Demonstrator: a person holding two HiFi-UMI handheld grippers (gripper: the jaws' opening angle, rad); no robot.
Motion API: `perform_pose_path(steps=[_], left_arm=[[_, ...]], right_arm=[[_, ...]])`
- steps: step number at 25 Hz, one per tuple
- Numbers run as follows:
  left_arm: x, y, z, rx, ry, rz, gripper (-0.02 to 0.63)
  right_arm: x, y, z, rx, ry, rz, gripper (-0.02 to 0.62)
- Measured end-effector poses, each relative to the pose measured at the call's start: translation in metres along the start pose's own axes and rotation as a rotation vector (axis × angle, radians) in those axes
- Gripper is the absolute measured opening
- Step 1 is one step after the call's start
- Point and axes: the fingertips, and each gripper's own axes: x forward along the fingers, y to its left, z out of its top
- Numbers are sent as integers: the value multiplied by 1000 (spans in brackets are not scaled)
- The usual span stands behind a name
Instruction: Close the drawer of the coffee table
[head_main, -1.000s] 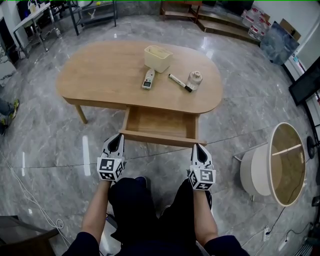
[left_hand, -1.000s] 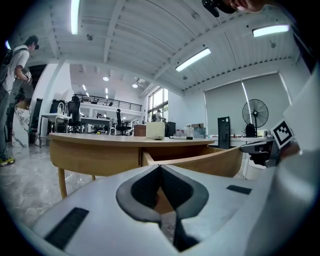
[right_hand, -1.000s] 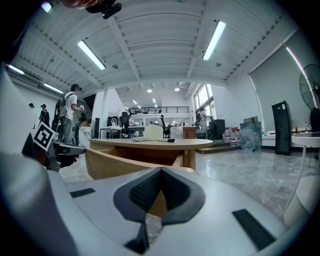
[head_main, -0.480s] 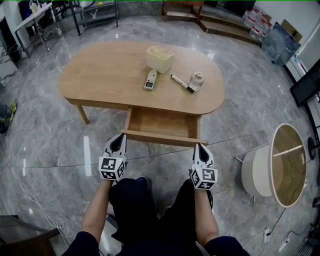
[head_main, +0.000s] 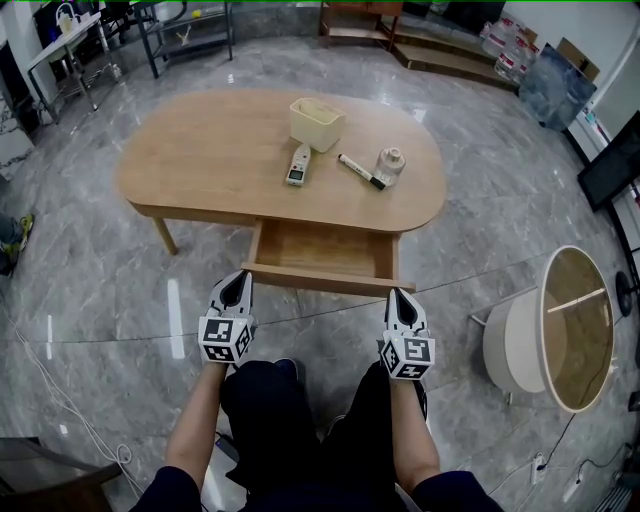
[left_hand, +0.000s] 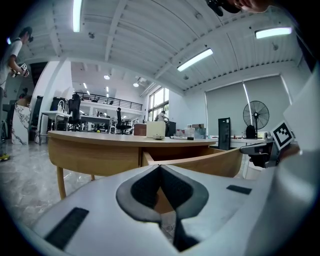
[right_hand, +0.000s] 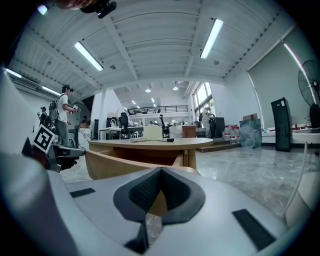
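The oval wooden coffee table (head_main: 200, 150) stands ahead with its drawer (head_main: 325, 250) pulled out toward me and nothing visible inside. My left gripper (head_main: 238, 277) is shut, its tip at the left end of the drawer's front panel (head_main: 325, 279). My right gripper (head_main: 400, 294) is also shut, its tip at the panel's right end. Whether either tip touches the wood cannot be told. In the left gripper view the panel (left_hand: 210, 162) rises just beyond the left gripper (left_hand: 160, 166). In the right gripper view the panel (right_hand: 112, 167) lies just beyond the right gripper (right_hand: 161, 170).
On the tabletop sit a cream box (head_main: 316, 122), a white remote (head_main: 297, 165), a marker (head_main: 360, 170) and a small white jar (head_main: 390, 164). A round white side table (head_main: 560, 330) stands to my right. A cable (head_main: 70, 410) lies on the marble floor at left.
Both grippers stay shut at the drawer's front panel. The drawer looks slightly less far out than a second ago.
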Motion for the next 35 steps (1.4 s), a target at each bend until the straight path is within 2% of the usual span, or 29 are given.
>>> perform_pose_path(steps=[15, 25, 32, 35], left_arm=[[4, 3, 2, -20, 17, 23, 25], [11, 7, 5, 3, 6, 45, 25], [23, 8, 6, -63, 13, 20, 25], [26, 11, 7, -40, 26, 15, 25]], right_arm=[[3, 1, 2, 9, 4, 25, 26], [11, -1, 5, 12, 2, 40, 26], [21, -7, 7, 23, 7, 20, 26], [25, -6, 6, 38, 10, 30, 26]])
